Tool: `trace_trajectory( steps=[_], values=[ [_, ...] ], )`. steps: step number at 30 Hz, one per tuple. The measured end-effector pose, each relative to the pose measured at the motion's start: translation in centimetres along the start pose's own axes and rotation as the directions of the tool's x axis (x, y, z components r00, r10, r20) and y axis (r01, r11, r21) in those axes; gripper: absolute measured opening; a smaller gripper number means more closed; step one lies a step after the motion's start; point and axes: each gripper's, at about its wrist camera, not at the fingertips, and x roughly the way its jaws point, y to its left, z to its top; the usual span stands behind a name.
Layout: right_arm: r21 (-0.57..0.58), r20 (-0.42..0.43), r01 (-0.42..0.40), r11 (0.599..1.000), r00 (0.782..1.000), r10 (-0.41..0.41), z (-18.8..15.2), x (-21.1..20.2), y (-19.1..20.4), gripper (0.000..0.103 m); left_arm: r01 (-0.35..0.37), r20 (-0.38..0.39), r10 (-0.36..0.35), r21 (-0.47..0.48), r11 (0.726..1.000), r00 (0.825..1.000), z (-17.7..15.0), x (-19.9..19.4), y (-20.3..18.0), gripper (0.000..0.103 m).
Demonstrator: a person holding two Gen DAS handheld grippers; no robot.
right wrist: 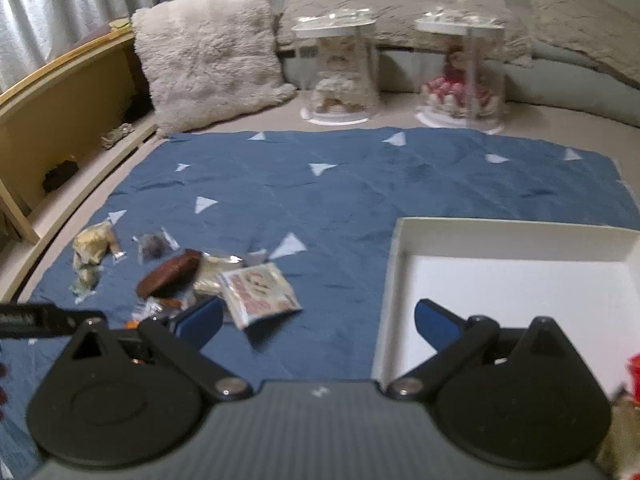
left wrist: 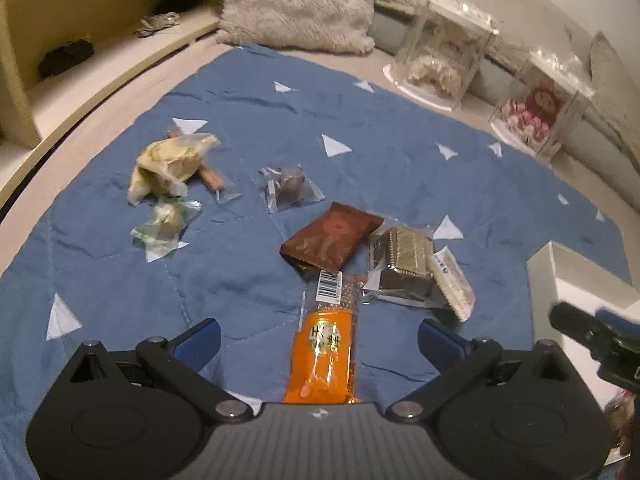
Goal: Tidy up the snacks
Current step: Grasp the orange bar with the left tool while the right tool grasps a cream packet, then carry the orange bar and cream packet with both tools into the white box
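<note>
Several wrapped snacks lie on a blue cloth (left wrist: 240,120). My left gripper (left wrist: 319,338) is open, its blue fingers on either side of an orange snack bar (left wrist: 326,350) without touching it. Beyond the bar lie a brown packet (left wrist: 330,236), a clear-wrapped gold block (left wrist: 404,256) and a white wafer pack (left wrist: 452,282). Further left are a dark snack in clear wrap (left wrist: 288,188), a yellow bag (left wrist: 172,160) and a green-white wrapped sweet (left wrist: 166,226). My right gripper (right wrist: 319,320) is open and empty, over the left rim of a white box (right wrist: 520,276). The white printed pack (right wrist: 260,294) lies just ahead of its left finger.
A fluffy cushion (right wrist: 208,52) and two clear display cases with dolls (right wrist: 340,68) (right wrist: 464,68) stand behind the cloth. A wooden shelf (right wrist: 60,120) runs along the left. Something red (right wrist: 634,368) shows at the right edge. The right gripper's tip (left wrist: 592,328) shows in the left wrist view.
</note>
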Motion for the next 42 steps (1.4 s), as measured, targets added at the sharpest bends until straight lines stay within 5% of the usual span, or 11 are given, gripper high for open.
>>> trace_trajectory(
  steps=[8,14,22,31,42],
  values=[
    [-0.177,-0.044,-0.047,0.983,0.998,0.039,0.8,5.4,4.4,0.088,-0.005,-0.091,0.011,0.067,0.998,0.996,0.0,3.7,-1.3,0.088],
    [-0.195,-0.1,-0.072,0.978,0.994,0.053,0.4,9.0,5.6,0.076,-0.013,-0.131,0.031,0.133,0.991,0.991,-0.3,5.2,-1.4,0.079],
    [-0.17,-0.108,-0.062,0.984,0.993,0.044,0.4,10.5,4.5,0.046,-0.019,-0.154,0.046,0.169,0.985,0.987,-0.5,6.5,-1.2,0.063],
    [-0.211,-0.104,-0.078,0.974,0.993,0.057,0.2,9.6,5.6,0.016,-0.031,-0.118,0.051,0.166,0.986,0.992,-0.2,5.9,-1.8,0.034],
    [-0.096,-0.023,-0.131,0.987,0.991,0.129,0.9,4.5,4.3,0.01,-0.042,0.016,0.04,0.084,0.996,0.999,0.3,0.4,-1.9,0.034]
  ],
)
